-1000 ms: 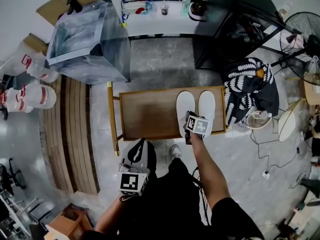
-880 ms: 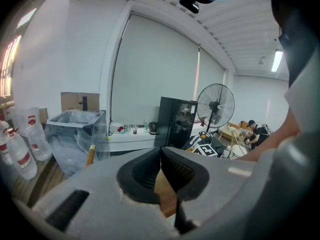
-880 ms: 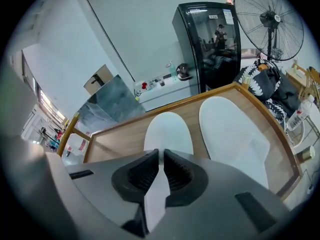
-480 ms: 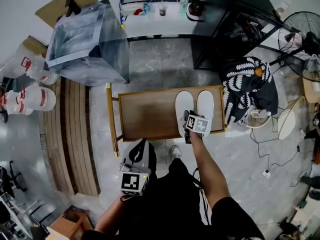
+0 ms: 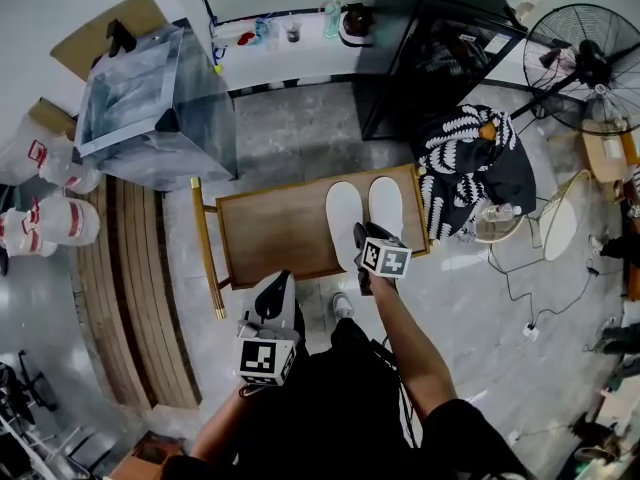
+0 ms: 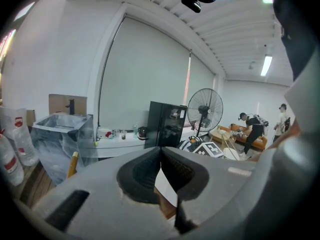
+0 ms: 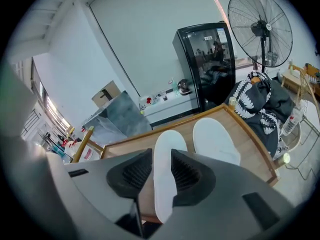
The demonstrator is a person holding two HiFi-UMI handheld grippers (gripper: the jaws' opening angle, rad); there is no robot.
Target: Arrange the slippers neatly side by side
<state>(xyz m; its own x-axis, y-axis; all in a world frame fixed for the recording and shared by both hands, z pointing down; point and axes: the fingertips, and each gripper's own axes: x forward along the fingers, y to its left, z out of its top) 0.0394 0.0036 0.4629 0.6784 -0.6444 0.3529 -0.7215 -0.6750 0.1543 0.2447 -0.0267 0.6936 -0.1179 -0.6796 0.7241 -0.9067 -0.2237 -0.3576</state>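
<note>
Two white slippers, the left one [image 5: 343, 220] [image 7: 167, 174] and the right one [image 5: 386, 205] [image 7: 215, 141], lie side by side with toes pointing away on the right part of a wooden table [image 5: 270, 233]. My right gripper [image 5: 361, 240] [image 7: 161, 156] hovers at the table's near edge over the left slipper's heel. Its jaws are opening, the heel shows between them, and the pads do not press on it. My left gripper [image 5: 277, 291] [image 6: 160, 151] hangs low in front of the table, pads meeting at the tips with nothing held.
A clear plastic box [image 5: 150, 98] stands at the far left, a black cabinet [image 5: 430, 58] and a fan [image 5: 580, 63] at the far right. A black-and-white patterned bundle [image 5: 470, 163] sits against the table's right end. Water jugs [image 5: 50, 218] and wooden planks [image 5: 140, 288] lie to the left.
The head view has shifted. My right gripper has drawn back slightly from the left slipper's heel toward the table's near edge. Both slippers lie as before.
</note>
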